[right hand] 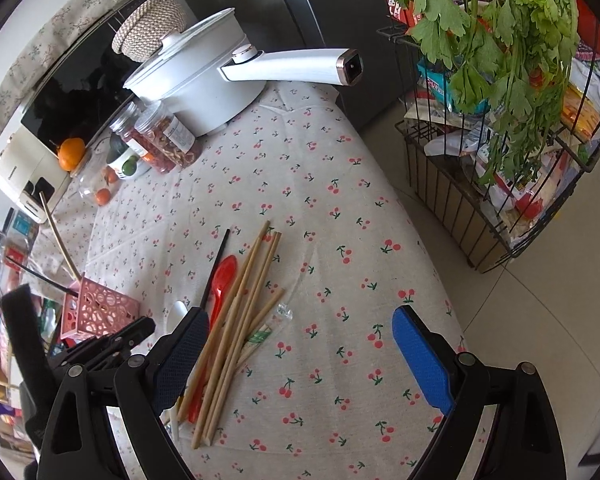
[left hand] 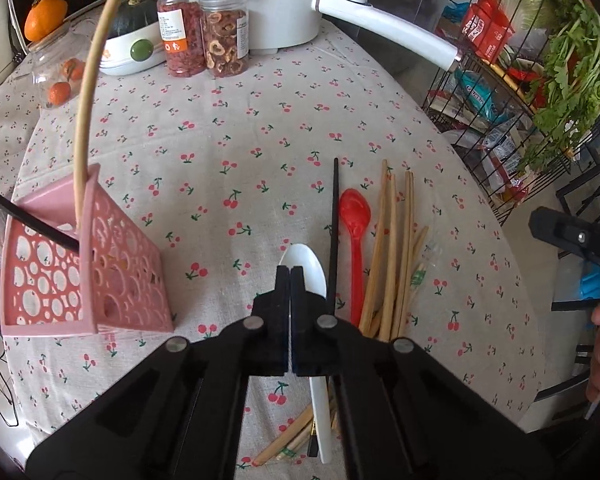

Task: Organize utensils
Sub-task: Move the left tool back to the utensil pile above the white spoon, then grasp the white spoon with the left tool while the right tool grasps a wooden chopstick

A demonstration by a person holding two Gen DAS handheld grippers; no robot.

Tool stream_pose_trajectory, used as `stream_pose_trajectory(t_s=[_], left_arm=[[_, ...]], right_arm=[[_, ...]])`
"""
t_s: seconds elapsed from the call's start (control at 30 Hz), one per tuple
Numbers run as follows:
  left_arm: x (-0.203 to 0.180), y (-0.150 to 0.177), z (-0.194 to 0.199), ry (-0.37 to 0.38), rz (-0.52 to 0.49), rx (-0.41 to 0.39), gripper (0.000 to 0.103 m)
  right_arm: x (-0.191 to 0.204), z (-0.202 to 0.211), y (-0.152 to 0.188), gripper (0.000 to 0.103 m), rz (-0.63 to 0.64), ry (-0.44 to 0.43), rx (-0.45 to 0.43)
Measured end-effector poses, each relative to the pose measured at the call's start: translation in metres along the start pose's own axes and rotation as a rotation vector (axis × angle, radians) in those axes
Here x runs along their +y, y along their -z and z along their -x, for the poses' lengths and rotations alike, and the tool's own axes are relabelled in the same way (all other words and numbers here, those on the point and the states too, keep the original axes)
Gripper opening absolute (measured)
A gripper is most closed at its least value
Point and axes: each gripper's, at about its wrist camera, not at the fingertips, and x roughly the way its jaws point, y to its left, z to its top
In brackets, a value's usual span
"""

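Step in hand: picking utensils. Left gripper (left hand: 290,270) fully closed over white spoon (left hand: 305,268), grip unconfirmed; right gripper (right hand: 300,354) wide open, empty, above bamboo chopsticks (right hand: 240,320). Next, I judge: carry spoon to pink holder (left hand: 84,276)

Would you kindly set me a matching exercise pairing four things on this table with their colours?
Things:
1. holder
2. spoon beside the black chopstick
3. spoon under the left tool
4. pot handle

Colours:
A. red
B. white, metal-tipped
C. pink
D. plain white

Pairs: 1-C, 2-A, 3-D, 4-B
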Motion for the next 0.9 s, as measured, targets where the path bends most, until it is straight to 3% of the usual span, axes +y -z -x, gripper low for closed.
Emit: stream_pose_trajectory(t_s=[0.13, 0.27, 0.3, 0.33, 0.4, 0.43, 0.6, 0.9], left_arm=[[0.003, 0.003, 0.027, 0.026, -0.013, -0.061, 0.0], [0.01, 0.007, 0.031, 0.086, -0.028, -0.038, 0.001], [0.012, 0.007, 0.028, 0.085, -0.017, -0.034, 0.007], [0.013, 0.007, 0.025, 0.089, -0.008, -0.024, 0.022], [0.014, 0.007, 0.019, 0.087, 0.024, -0.014, 0.041], [0.012, 0.007, 0.015, 0.086, 0.032, -0.007, 0.045], [-0.001, 0.002, -0.008, 0.066, 0.034, 0.037, 0.045], [0.005, -0.004, -0.04, 0.032, 0.135, 0.088, 0.043]], right_arm=[[0.001, -0.015, -0.001, 0.094, -0.006, 0.031, 0.027], [0.007, -0.029, -0.002, 0.094, -0.003, 0.059, 0.055], [0.009, -0.032, -0.002, 0.094, -0.002, 0.06, 0.062], [0.011, -0.034, -0.003, 0.094, -0.001, 0.061, 0.067], [0.015, -0.037, -0.003, 0.094, 0.008, 0.066, 0.073], [0.017, -0.038, -0.003, 0.094, 0.014, 0.068, 0.075], [0.021, -0.04, -0.003, 0.094, 0.034, 0.08, 0.072], [0.008, -0.039, -0.007, 0.094, 0.021, 0.089, 0.071]])
